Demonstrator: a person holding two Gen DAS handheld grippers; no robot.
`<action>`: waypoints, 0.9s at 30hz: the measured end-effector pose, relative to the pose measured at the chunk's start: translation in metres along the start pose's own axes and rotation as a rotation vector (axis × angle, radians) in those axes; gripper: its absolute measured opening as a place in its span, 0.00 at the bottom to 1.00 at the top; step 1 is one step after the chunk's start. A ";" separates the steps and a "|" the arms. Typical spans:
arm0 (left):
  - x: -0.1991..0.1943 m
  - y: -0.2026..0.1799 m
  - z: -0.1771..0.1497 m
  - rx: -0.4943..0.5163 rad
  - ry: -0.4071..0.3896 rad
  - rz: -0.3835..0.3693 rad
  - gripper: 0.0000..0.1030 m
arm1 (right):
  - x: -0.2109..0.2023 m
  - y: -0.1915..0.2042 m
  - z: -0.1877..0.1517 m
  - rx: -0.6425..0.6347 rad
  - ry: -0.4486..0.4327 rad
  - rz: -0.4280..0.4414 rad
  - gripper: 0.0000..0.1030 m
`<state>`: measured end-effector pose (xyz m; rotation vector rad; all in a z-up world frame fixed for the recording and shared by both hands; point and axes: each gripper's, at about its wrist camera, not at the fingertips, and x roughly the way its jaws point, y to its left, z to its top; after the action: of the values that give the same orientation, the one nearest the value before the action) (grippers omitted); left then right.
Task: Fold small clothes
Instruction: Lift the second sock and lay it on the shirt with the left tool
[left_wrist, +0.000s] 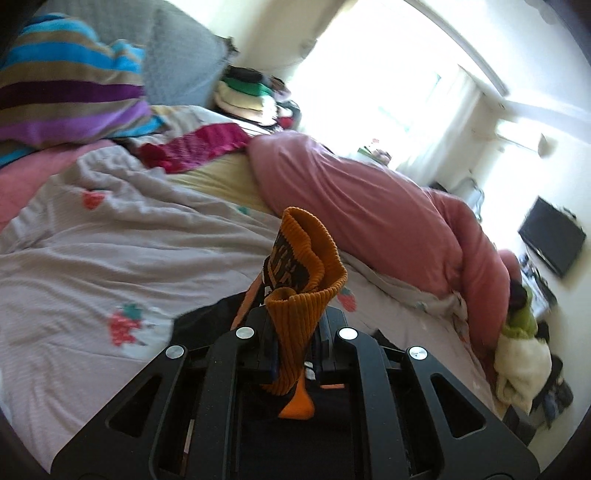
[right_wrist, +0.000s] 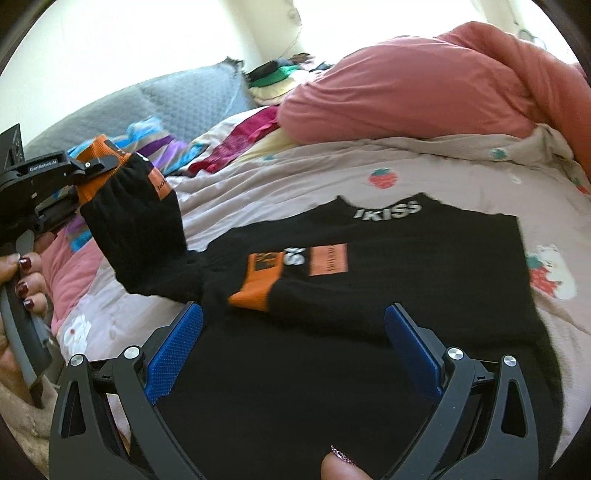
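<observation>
Sweater (right_wrist: 369, 295) lies flat on the bed (right_wrist: 443, 162) just ahead of our right tool (right_wrist: 293, 349), whose blue pads stand wide apart over it. Our left tool (right_wrist: 94, 164) is clamped on the orange cuff (left_wrist: 295, 325), lifting that sleeve (right_wrist: 140, 229) off the bed.

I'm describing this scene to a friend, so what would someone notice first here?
First the black sweater spread flat on the strawberry-print bedspread, one orange cuff folded across its chest. Then the left gripper, at the left of the right wrist view, shut on the other orange cuff and lifting that sleeve. Behind lies a bulky pink duvet; the right gripper hangs open.
</observation>
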<state>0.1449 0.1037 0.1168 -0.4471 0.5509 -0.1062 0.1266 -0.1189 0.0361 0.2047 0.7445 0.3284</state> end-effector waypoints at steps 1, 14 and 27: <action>0.003 -0.006 -0.003 0.012 0.009 -0.005 0.06 | -0.003 -0.005 0.000 0.010 -0.005 -0.006 0.95; 0.040 -0.062 -0.047 0.130 0.141 -0.062 0.06 | -0.030 -0.063 -0.001 0.118 -0.057 -0.077 0.95; 0.064 -0.082 -0.083 0.173 0.235 -0.097 0.06 | -0.042 -0.093 -0.003 0.181 -0.079 -0.124 0.95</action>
<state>0.1573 -0.0152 0.0591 -0.2942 0.7443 -0.2998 0.1162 -0.2199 0.0326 0.3388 0.7050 0.1343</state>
